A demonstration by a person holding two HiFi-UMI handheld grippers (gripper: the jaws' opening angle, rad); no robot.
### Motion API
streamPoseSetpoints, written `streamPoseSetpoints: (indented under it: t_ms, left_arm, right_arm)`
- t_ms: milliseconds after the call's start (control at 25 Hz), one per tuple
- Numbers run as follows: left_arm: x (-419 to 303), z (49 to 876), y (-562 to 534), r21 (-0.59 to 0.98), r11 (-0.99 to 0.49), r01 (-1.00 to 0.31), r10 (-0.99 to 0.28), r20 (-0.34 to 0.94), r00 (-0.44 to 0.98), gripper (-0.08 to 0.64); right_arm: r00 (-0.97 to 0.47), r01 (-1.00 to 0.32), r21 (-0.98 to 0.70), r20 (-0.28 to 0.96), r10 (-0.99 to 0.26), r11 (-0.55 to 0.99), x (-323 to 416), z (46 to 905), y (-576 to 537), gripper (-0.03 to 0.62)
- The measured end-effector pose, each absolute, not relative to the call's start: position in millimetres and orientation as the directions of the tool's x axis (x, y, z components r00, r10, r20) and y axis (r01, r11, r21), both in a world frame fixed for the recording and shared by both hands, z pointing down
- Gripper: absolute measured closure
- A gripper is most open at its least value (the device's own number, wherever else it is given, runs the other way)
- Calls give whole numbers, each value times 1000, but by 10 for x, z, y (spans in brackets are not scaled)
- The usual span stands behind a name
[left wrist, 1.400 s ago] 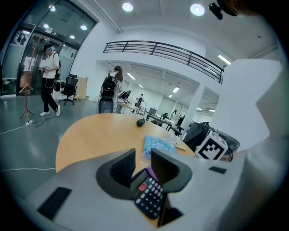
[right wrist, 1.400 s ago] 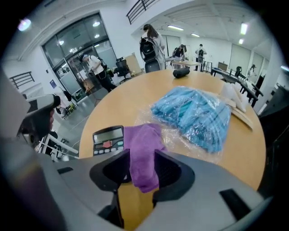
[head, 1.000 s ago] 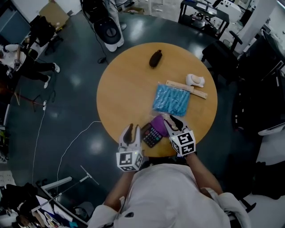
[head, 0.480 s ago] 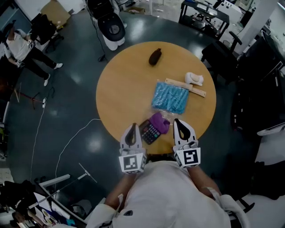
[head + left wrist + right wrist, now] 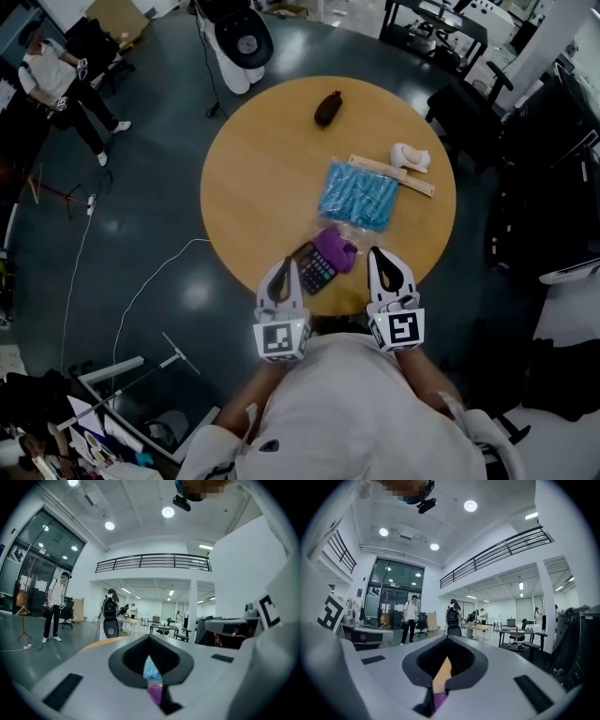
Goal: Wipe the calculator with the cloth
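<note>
A dark calculator [image 5: 315,268] with coloured keys lies near the front edge of the round wooden table [image 5: 262,169]. A crumpled purple cloth [image 5: 335,249] rests against its right end. My left gripper [image 5: 280,277] is shut and empty, held level just left of and in front of the calculator. My right gripper [image 5: 390,271] is also shut and empty, hovering right of the cloth, apart from it. In the left gripper view a sliver of purple cloth [image 5: 155,693] shows through the closed jaws; in the right gripper view a sliver of cloth [image 5: 438,698] shows likewise.
A blue packet [image 5: 359,195] lies behind the cloth, with a wooden stick [image 5: 391,174] and a white object [image 5: 410,157] at the right. A dark object [image 5: 327,108] sits at the far side. Chairs and people stand around the room.
The right gripper has lifted off the cloth and drawn back to the right. Both grippers have closed. The left gripper has moved slightly.
</note>
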State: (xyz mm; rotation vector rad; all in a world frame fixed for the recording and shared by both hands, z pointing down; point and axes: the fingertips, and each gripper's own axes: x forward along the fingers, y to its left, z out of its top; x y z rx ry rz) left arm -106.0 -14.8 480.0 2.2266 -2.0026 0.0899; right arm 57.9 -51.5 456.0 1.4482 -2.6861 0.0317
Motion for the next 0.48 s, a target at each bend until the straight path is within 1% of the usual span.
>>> streamPoseSetpoints:
  t_ms: [480]
  left_arm:
    - [-1095,4838,-88,68,-79,-995,-985,146,88,554]
  right_arm:
    - [-575,-814,36,92,-813,580,518,4531,-482,577]
